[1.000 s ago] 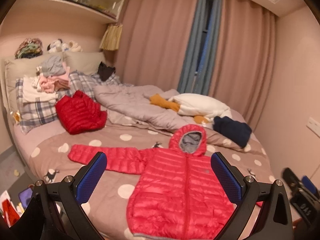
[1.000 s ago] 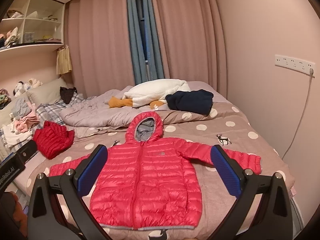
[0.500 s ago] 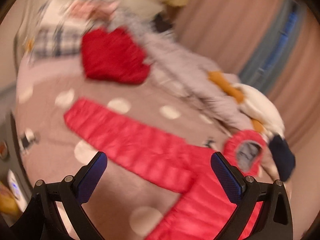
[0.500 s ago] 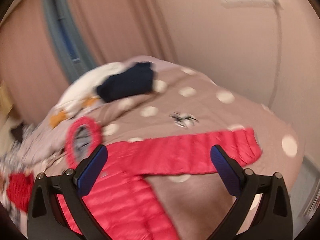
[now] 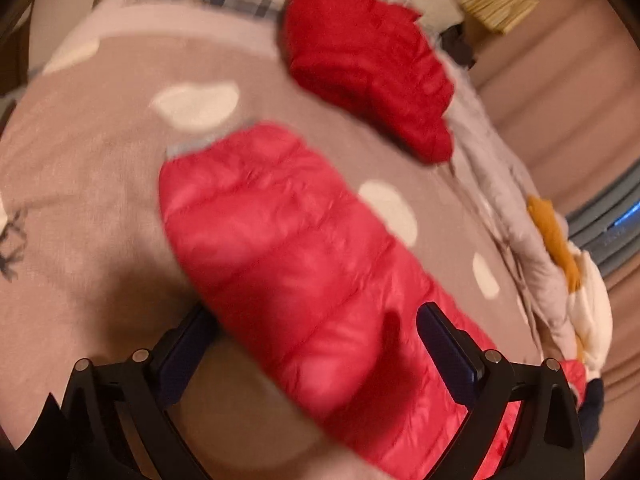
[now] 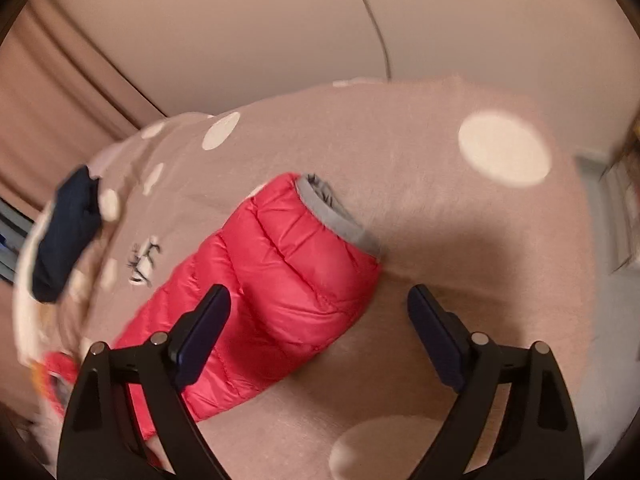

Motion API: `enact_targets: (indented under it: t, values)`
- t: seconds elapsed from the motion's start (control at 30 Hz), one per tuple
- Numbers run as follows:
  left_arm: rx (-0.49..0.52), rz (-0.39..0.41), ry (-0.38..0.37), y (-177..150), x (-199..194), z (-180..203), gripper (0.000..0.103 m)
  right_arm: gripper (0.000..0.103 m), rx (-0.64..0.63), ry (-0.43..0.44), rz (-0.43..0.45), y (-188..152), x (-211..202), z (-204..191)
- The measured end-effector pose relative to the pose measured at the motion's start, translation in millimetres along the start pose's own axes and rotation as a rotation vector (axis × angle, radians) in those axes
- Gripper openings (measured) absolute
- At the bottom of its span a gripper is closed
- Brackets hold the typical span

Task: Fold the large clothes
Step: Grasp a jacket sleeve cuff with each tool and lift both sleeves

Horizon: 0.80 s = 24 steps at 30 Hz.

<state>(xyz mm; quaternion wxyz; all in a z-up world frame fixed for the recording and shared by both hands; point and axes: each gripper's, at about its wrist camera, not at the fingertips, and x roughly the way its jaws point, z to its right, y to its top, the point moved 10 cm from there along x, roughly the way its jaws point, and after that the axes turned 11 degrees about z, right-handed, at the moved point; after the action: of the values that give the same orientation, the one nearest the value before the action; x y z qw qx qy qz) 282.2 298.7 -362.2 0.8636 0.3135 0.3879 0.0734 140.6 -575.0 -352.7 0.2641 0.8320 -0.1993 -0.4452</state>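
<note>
Right now the bright red quilted puffer jacket (image 5: 304, 264) lies spread flat on the pinkish-brown bedspread with white spots (image 5: 100, 184), and each of its sleeves stretches out from the body toward a bed edge. On the jacket's one side, the left gripper (image 5: 316, 344) straddles the sleeve partway along it, fingers wide apart, one blue pad on either side of the padded cloth, none pressing it that I can see; the picture is blurred. On the jacket's other side, the right gripper (image 6: 320, 320) hangs over the sleeve end near the grey-trimmed cuff (image 6: 340, 216). Its jaws are closing, yet only the left pad overlaps the red cloth and the other stands over bare bedspread, so nothing is pinched.

The step in hand looks like taking both sleeves to fold them in across the jacket's chest. To do it well, I judge the right gripper should shift toward the jacket so the cuff sits between both pads, then close on both layers of the slippery shell. Both grips are best taken near the cuffs, so the sleeves fold over flat.

Beyond the jacket, toward the bed's head, a second darker red padded garment (image 5: 368, 64) lies bunched, with a navy folded garment (image 6: 66, 236) farther off.
</note>
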Motion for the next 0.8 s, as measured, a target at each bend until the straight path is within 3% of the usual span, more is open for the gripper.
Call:
enact_targets:
  t: [0.1, 0.17, 0.23, 0.27, 0.3, 0.33, 0.37, 0.43, 0.53, 0.6, 0.7, 0.8]
  values:
    - [0.052, -0.009, -0.020, -2.6, 2.7, 9.5, 0.092, 0.091, -0.016, 0.104, 0.008, -4.1, 5.7, -17.7]
    - [0.046, -0.011, -0.032, -2.9, 6.6, 8.3, 0.069, 0.088, -0.001, 0.181, 0.004, -13.7, 16.5, -33.0]
    - [0.038, -0.008, -0.013, -2.2, 2.4, 3.9, 0.051, 0.072, -0.025, 0.135, 0.045, -15.4, 21.6, -33.9]
    - [0.041, -0.006, -0.008, -1.9, -1.1, 1.8, 0.041, 0.046, -0.050, 0.093, 0.056, -16.6, 25.3, -33.7]
    - [0.035, 0.004, -0.002, -2.2, -3.1, -4.1, 0.034, 0.027, -0.046, 0.099, 0.048, -18.5, 28.7, -33.9]
    - [0.019, 0.013, 0.011, -1.9, -6.7, -15.9, 0.023, 0.016, -0.025, 0.117, 0.043, -19.4, 30.3, -36.3]
    - [0.000, 0.020, 0.018, -4.0, 10.5, -14.2, 0.017, 0.013, -0.019, 0.120, 0.052, -19.5, 28.3, -38.0]
    - [0.002, 0.032, 0.034, 0.9, 7.8, -12.8, 0.012, 0.010, -0.069, 0.089, 0.092, -18.5, 20.5, -43.0]
    - [0.072, 0.107, 0.080, 8.7, -2.9, 2.3, 0.010, 0.009, -0.133, 0.161, 0.165, -13.5, -8.3, -71.4]
    - [0.127, 0.153, 0.077, 14.5, -14.3, 15.4, 0.010, 0.009, -0.176, 0.241, 0.215, -13.3, -35.2, -103.9]
    - [0.238, 0.273, 0.039, 30.3, -48.8, 38.6, 0.010, 0.009, -0.308, 0.428, 0.253, -34.7, -83.0, -186.6]
    - [0.284, 0.342, 0.003, 36.6, -64.8, 56.0, 0.010, 0.009, -0.387, 0.567, 0.198, -79.2, -110.9, -260.4]
